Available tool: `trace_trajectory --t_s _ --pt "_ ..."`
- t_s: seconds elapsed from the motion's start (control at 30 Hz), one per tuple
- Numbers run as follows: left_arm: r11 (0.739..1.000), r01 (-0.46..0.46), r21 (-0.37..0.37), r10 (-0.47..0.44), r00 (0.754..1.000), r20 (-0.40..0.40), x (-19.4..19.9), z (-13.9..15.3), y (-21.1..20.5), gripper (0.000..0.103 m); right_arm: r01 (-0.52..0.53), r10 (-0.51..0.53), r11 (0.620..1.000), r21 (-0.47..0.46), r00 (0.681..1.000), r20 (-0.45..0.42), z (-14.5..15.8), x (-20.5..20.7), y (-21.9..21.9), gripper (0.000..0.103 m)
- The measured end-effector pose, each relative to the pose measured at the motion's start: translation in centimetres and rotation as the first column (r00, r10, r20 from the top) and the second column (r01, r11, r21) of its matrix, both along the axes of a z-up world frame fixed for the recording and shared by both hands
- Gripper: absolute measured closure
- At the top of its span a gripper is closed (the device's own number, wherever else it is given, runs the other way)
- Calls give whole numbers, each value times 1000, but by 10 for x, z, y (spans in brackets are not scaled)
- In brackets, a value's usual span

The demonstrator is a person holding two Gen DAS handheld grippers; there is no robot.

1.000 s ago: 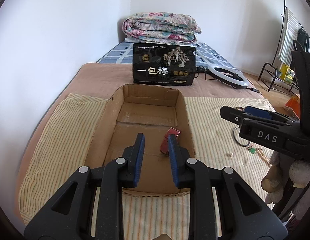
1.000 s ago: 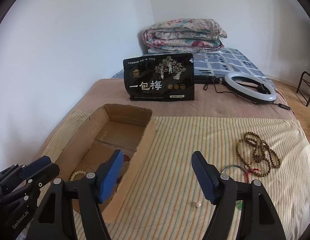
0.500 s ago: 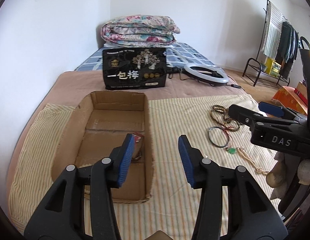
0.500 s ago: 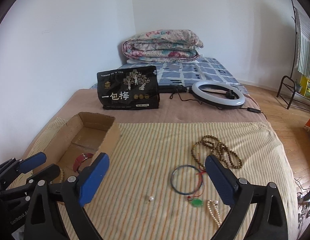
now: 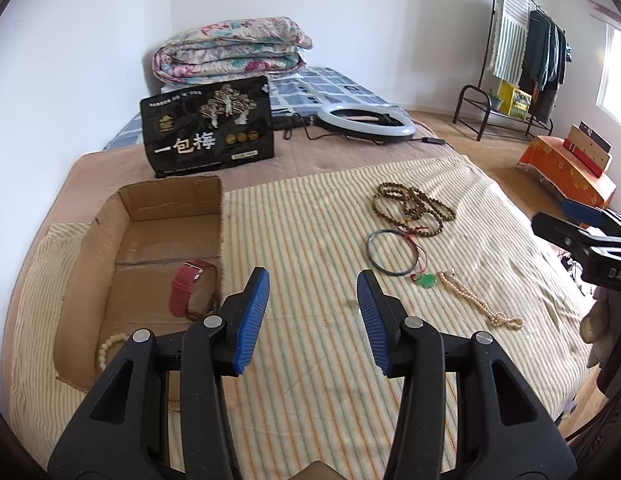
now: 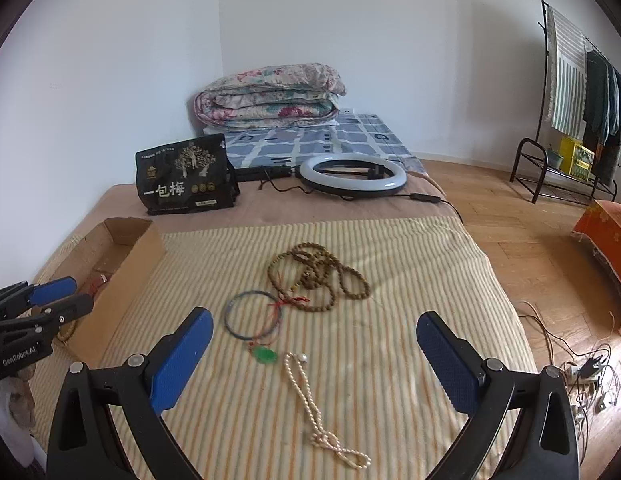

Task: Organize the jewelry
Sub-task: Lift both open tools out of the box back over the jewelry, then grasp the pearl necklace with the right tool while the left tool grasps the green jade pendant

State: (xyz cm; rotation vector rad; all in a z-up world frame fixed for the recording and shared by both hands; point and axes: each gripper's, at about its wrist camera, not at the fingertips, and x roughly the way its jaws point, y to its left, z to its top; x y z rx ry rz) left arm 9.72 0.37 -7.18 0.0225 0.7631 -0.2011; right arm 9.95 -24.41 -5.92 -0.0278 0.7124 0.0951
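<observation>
Reaching with your wide-open, empty right gripper (image 6: 314, 354) for the pearl strand (image 6: 310, 392) on the bed's striped blanket (image 6: 410, 280), you risk snagging the green pendant's (image 6: 265, 355) cord beside it; your left gripper (image 5: 313, 316) hangs open and empty beside the cardboard box (image 5: 90, 256).

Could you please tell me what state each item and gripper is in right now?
left gripper: open, empty.
right gripper: wide open, empty.
cardboard box: open-topped, holding the red watch and white bead bracelet.
brown bead necklace: loosely coiled on the blanket.
bangle: lying flat.
pearl strand: stretched out.
ring light: lying flat.
</observation>
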Motion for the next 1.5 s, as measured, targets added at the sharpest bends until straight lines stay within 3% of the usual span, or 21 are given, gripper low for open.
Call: trace_trajectory --t_s 0.37,0.87,1.0,1.3,1.37,1.5 --pt "997 77 27 -75 994 -74 17 -24 -36 56 -9 1 997 -76 994 -106 -33 -24 -35 0" --pt "999 51 2 -50 987 -155 62 -48 -54 56 -202 177 974 -98 960 -219 -71 -17 -3 4" --pt "999 50 -10 -51 983 -176 72 -54 -57 56 -213 183 973 -86 947 -264 -81 -9 -2 11" --pt "997 65 -46 -73 976 -207 87 -66 -62 56 -227 191 969 -96 939 -284 -88 -4 3 11" --pt "996 70 -48 -79 971 -226 88 -71 -64 44 -225 190 970 -94 938 -292 -90 -3 3 11" --pt "997 77 -26 -81 970 -230 92 -80 -70 41 -225 188 970 -94 935 -300 -93 -1 3 11"
